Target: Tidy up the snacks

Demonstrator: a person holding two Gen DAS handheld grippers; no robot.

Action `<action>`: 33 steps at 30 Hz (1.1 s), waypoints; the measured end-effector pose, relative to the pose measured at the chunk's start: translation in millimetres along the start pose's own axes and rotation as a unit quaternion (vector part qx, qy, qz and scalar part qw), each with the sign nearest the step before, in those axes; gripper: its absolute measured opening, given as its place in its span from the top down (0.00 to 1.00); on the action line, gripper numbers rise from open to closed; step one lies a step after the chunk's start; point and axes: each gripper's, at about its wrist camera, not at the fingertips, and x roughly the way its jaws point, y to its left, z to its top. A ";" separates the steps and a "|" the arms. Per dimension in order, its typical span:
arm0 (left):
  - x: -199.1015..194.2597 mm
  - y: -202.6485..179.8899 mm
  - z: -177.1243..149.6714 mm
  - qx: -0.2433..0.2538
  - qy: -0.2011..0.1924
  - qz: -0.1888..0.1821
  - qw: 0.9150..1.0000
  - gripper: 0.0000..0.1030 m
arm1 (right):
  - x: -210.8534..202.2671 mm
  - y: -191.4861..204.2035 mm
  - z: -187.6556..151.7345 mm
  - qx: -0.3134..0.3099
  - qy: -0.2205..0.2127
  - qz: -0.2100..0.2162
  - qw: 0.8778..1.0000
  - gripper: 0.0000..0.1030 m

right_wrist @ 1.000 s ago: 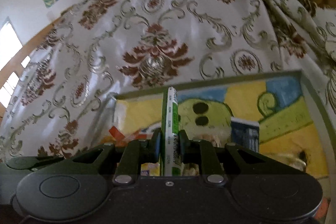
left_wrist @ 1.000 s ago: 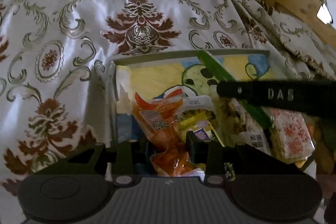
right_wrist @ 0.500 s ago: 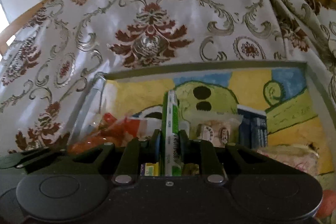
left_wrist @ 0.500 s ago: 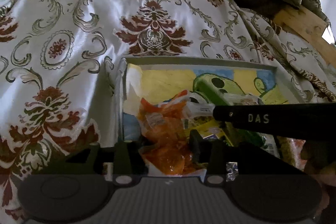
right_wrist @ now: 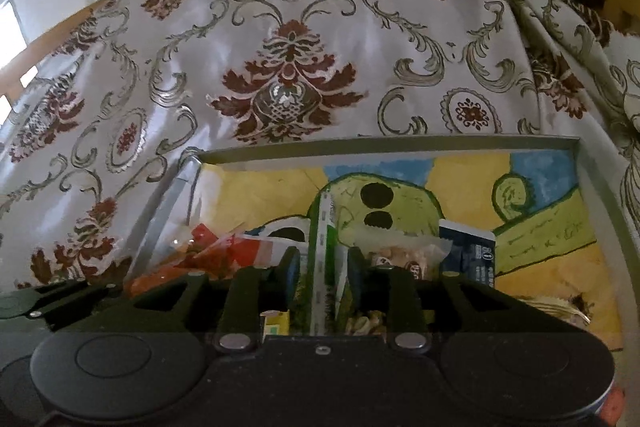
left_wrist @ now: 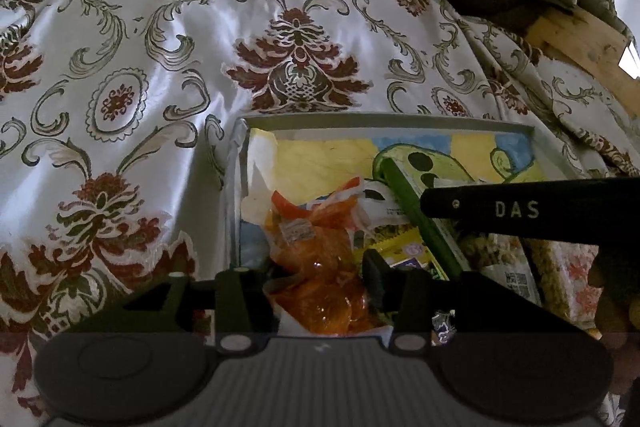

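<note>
Cloth (left_wrist: 168, 39), floral, white and maroon, covers the table; no writing on it. Tray (left_wrist: 384, 119), grey-rimmed, cartoon liner in yellow, blue and green, sits on the cloth and holds all the snacks. Left gripper (left_wrist: 318, 277): I see its jaws have just been opening and now stand apart from the orange bag (left_wrist: 320, 263), which lies between them in the tray's left corner; released, I judge, and resting on the pile. To finish well I would lift straight back so no finger snags the crinkled film. Yellow pack (left_wrist: 404, 251) lies just right of the bag; its print is too small to read. Green stick (right_wrist: 322, 259) stands on edge between the right gripper's (right_wrist: 322, 273) jaws, which have just been opening; gaps show either side, so the hold is let go. It leans on its neighbours, so I would withdraw slowly and watch for it to topple. White lettering runs along its edge, unreadable. The right gripper's finger reads "DAS" in the left view. Blue pack (right_wrist: 468, 251), right of the stick, carries small white text I cannot make out.
</note>
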 end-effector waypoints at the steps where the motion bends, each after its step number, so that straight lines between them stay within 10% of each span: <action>1: -1.2 -0.5 0.1 -0.003 -0.002 -0.002 1.000 0.46 | -1.8 -0.2 -0.3 0.002 -0.001 0.002 1.000 0.67; 10: -19.0 -11.1 -0.3 -0.003 -0.029 -0.001 1.000 0.22 | -23.8 -3.1 0.4 0.001 -0.029 0.016 0.999 0.45; 33: -114.5 -20.4 -16.7 -0.017 -0.143 0.020 0.989 0.00 | -112.1 -33.0 -16.3 0.038 -0.114 0.015 0.993 0.05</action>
